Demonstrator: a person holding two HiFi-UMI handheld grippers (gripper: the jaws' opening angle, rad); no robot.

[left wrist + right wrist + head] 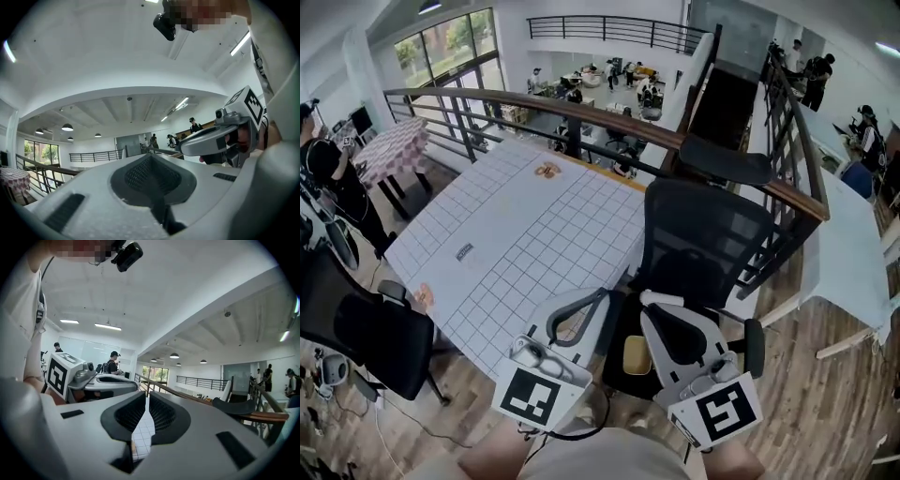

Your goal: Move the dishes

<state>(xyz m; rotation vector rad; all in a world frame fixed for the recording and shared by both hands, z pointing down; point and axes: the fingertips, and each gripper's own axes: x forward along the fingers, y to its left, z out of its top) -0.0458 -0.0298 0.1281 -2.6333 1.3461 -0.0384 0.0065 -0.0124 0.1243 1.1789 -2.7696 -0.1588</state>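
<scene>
A table (534,234) under a white grid cloth carries a small brownish dish (547,170) near its far edge. A small orange dish (424,298) sits at its near left edge. Both grippers are held up close to my body, well short of either dish. My left gripper (602,293) hangs over the table's near corner with its jaws shut and empty; its pads meet in the left gripper view (150,158). My right gripper (649,300) is over the chair beside the table. Its jaws stand a narrow slit apart (146,397) with nothing between them.
A black office chair (705,234) stands against the table's right side, with a yellowish object (637,355) low beside it. Another black chair (375,342) stands at the near left. A small dark item (465,250) lies mid-table. A railing (581,108) runs behind it. A person (328,173) stands far left.
</scene>
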